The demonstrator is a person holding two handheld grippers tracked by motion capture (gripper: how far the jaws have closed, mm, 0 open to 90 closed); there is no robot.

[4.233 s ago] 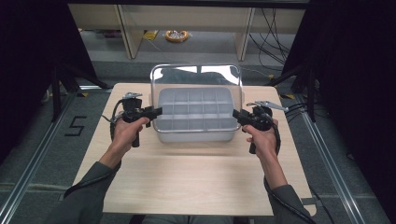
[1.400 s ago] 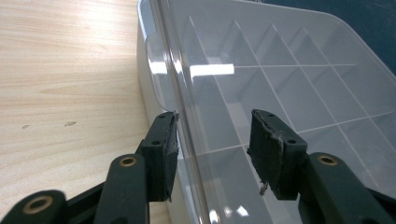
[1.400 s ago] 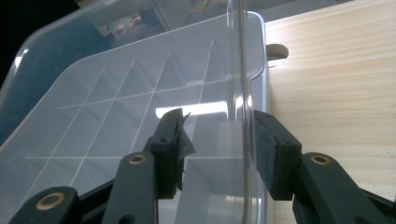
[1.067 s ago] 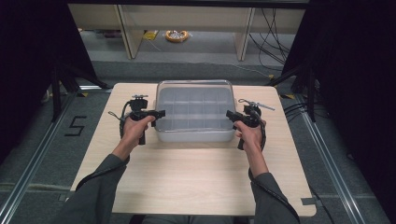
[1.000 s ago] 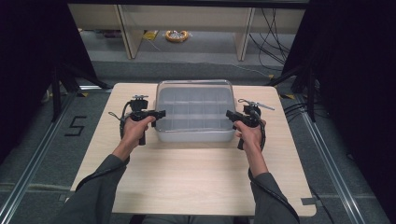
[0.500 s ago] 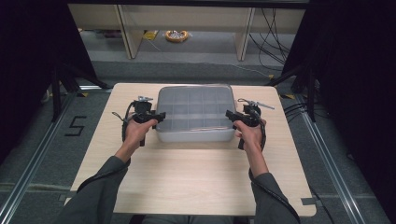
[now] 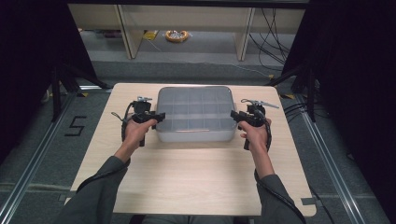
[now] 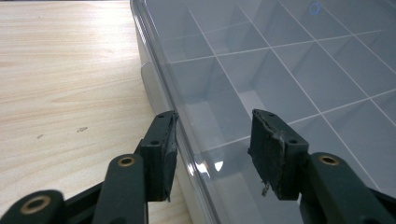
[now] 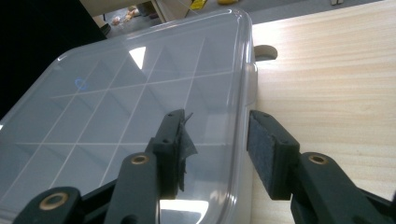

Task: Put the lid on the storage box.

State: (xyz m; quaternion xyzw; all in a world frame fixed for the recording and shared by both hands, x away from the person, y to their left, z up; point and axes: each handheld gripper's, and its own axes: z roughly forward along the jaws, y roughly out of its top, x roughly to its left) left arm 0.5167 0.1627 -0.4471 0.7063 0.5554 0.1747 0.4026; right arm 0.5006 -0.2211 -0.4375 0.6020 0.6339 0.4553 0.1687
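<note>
A person sits at a pale wooden table [image 7: 187, 182], a two-jaw gripper in each hand, working to shut a clear plastic compartment box [image 7: 195, 133] that sits at the middle of the table's far half. At the left, the left gripper [image 7: 161, 115] meets the box's left end. In the left gripper view, this gripper [image 8: 215, 126] has its jaws parted and astride the rim of the lid [image 8: 280, 56]. One black pad is against the outer edge and the other is over the lid's flat top. The jaws have just been closing, with the rim between them, but they do not pinch it. In the centre, the lid lies flat on the box, with empty square compartments visible through it. At the right, the right gripper [image 7: 233, 115] mirrors the left at the box's other end. In the right gripper view, it [image 9: 217, 123] is also open, astride the lid's rim, and its jaws have likewise just been narrowing. It is hard to tell from this angle whether the tips bear on the lid or sit just above it. To seat the lid well, press down evenly at both ends at once. Keep the box from sliding, and keep the outer pads clear of the side latch [image 8: 148, 79] so that it can snap shut.
</note>
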